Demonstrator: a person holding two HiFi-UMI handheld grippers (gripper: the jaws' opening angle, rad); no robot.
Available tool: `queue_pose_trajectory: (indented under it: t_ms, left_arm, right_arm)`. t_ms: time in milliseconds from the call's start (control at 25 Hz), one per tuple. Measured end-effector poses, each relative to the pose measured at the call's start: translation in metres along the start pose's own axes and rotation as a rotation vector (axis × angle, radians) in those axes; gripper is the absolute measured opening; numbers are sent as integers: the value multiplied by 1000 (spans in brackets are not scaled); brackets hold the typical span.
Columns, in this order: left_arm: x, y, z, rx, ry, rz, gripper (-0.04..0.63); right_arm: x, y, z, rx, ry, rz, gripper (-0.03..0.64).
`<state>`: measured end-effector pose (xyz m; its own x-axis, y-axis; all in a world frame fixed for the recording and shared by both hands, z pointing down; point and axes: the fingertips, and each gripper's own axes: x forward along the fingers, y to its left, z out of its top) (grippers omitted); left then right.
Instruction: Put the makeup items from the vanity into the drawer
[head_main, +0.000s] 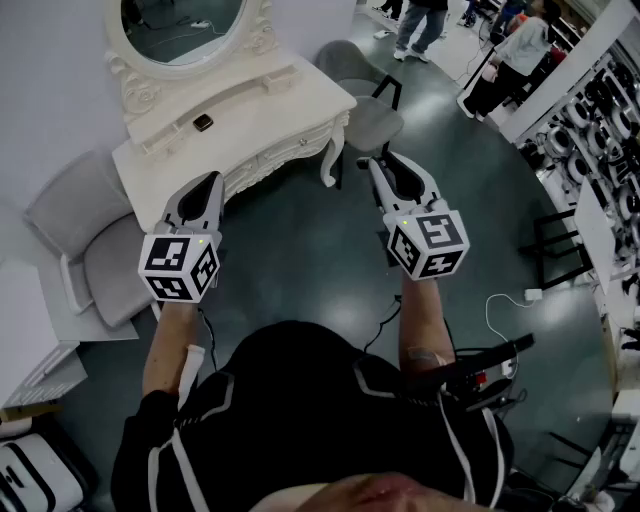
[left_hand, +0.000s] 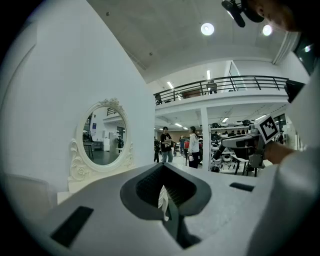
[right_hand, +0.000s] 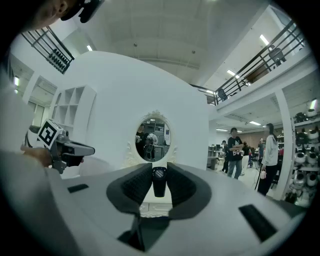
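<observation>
Vanity surface (head_main: 280, 95), upper left in the head view: one small dark item (head_main: 203, 122) lies on it below the mirror (head_main: 180, 25). The drawer fronts (head_main: 283, 160) appear closed.

Left claw (left_hand: 164, 199): jaws all but together, with only a pale sliver between them and nothing held. It is probably kept free to pull a drawer open.

Right claw (right_hand: 159, 189): pads pressed on a dark capped tube (right_hand: 159, 175), capped end up. The tube is held well clear of the vanity, presumably for carrying to the drawer.

We see a satin white painted vanity (head_main: 280, 100), glossy glass mirror (head_main: 180, 20), polished dark floor (head_main: 300, 262), grey cloth chair (head_main: 100, 262), smooth black plastic makeup tube (right_hand: 159, 181) between ribbed matt pads (right_hand: 135, 186).
</observation>
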<state>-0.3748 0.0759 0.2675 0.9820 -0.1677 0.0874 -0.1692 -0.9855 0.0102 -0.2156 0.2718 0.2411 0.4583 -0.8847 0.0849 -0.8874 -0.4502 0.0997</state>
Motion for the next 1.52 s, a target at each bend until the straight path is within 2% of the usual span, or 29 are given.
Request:
queue_pose_trajectory:
  t_ms: [160, 480, 760, 960, 1080, 1520]
  left_arm:
    - [-3, -4, 0, -12, 23, 8, 3]
    - [-1, -14, 1, -13, 20, 0, 3]
    - [8, -23, 8, 0, -1, 40, 3]
    - [28, -42, 8, -42, -17, -3, 3]
    - [42, -55, 9, -41, -23, -16, 3]
    - [85, -87, 9, -32, -29, 18, 3]
  right_arm:
    - [-3, 4, 3, -27, 10, 26, 97]
    - [-10, -3, 6, 38, -19, 43, 98]
    - [-19, -16, 7, 59, -31, 52, 98]
    - [-25, -35, 2, 61, -27, 53, 98]
    - [-29, -48, 1, 61, -34, 56, 98]
    - [-29, -99, -13, 71, -42, 83, 98]
